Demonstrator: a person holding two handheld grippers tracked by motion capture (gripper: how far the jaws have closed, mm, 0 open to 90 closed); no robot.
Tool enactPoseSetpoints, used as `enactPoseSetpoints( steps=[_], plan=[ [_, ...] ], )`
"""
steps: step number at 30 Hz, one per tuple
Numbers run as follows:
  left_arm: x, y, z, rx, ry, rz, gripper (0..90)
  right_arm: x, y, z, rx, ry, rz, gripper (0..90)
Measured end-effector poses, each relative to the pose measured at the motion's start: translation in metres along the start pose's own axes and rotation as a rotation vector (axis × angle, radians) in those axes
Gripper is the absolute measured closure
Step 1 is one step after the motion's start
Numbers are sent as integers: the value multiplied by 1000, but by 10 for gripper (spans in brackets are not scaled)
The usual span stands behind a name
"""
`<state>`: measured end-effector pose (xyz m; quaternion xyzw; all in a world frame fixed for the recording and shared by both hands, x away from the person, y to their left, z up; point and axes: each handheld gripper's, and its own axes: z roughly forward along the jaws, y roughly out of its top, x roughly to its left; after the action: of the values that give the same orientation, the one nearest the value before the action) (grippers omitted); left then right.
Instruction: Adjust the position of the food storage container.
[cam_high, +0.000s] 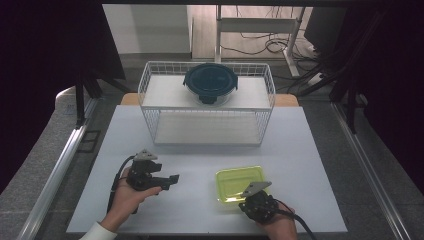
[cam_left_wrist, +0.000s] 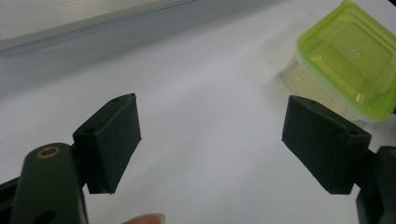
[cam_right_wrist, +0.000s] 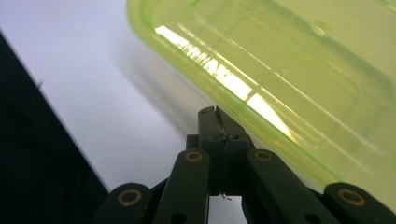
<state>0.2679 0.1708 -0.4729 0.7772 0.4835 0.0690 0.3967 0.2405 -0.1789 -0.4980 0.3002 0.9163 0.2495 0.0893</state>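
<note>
White tabletop (cam_high: 200, 165) runs under everything, with dark floor to both sides and a desk frame with cables behind it. Toward the near right of that table sits a box with a lime-green lid (cam_high: 240, 184), flat on the surface, its clear body visible under the lid in the left gripper view (cam_left_wrist: 348, 58). The right gripper (cam_high: 248, 196) is at the near edge of this box, held from below by a hand at the bottom of the high view. Its jaws are pressed fully together with nothing between them, and in the right gripper view the closed tips (cam_right_wrist: 215, 122) sit right at the rim of the green lid (cam_right_wrist: 289, 74); whether they touch it I cannot tell. Off to the left, well apart from the box, the left gripper (cam_high: 172, 181) rests in the person's left hand (cam_high: 127, 195) low over the table, pointing toward the right. Its jaws stand wide apart and hold nothing, only bare table between the pads (cam_left_wrist: 112, 140). Farther back, a white wire basket (cam_high: 150, 90) stands across the table, and a round container with a dark blue lid (cam_high: 210, 80) sits on its upper shelf.
</note>
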Motion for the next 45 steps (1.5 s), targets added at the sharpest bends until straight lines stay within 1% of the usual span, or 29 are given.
enactPoseSetpoints(
  steps=[2,5,8,10,11,12,15,16,17,19,21,23,24,25,26,29,30,31,32,35,36,37,39,40,45],
  plan=[
    [1,0,0,-3,3,-2,190,0,7,6,-15,-2,7,889],
    [1,-1,-1,-4,5,-6,190,1,12,9,-9,7,10,888],
    [1,0,-1,-4,6,-8,190,3,14,12,-11,16,1,889],
    [1,0,0,-4,6,-11,190,5,13,6,-22,22,-1,888],
    [2,-1,0,-3,6,-11,190,6,13,2,-31,25,6,888],
    [2,-1,0,-3,6,-11,190,6,13,2,-31,25,6,888],
    [4,-2,-1,-5,6,-18,190,5,7,-18,-79,37,26,888],
    [5,-2,-1,-5,9,-19,190,1,3,-33,-107,37,42,888],
    [7,-2,-2,-4,12,-20,190,-3,0,-40,-126,30,49,888],
    [7,-2,-1,-6,13,-24,190,-15,-3,-54,-160,2,88,889],
    [8,-2,-1,-3,14,-24,190,-31,-6,-62,-182,-34,128,889],
    [8,-2,0,0,14,-24,190,-48,-11,-65,-184,-66,168,888],
    [8,-2,1,1,15,-24,190,-48,-11,-65,-184,-66,168,888],
    [8,-2,1,3,16,-24,190,-54,-13,-65,-188,-79,187,889],
    [8,-2,2,4,17,-25,190,-63,-16,-64,-182,-89,217,889],
    [9,-3,3,11,22,-28,190,-81,-22,-56,-158,-98,250,889],
    [10,-3,4,13,23,-27,190,-88,-22,-50,-146,-87,277,889],
    [10,-3,4,14,24,-27,190,-88,-22,-50,-146,-87,277,889],
    [10,-3,4,16,22,-27,190,-91,-22,-46,-136,-88,281,889],
    [10,-2,4,16,-4,-47,189,-95,-20,-35,-102,-91,278,889],
    [10,-2,5,18,0,-47,189,-96,-19,-28,-81,-85,279,889],
    [10,-2,5,18,0,-47,189,-96,-19,-28,-81,-85,279,889],
    [10,-3,5,17,3,-47,189,-95,-17,-22,-63,-78,271,889],
    [10,-3,4,17,5,-46,189,-94,-15,-20,-55,-83,264,889],
    [10,-3,4,18,5,-46,189,-91,-6,-16,-62,-76,245,889]
  ],
)
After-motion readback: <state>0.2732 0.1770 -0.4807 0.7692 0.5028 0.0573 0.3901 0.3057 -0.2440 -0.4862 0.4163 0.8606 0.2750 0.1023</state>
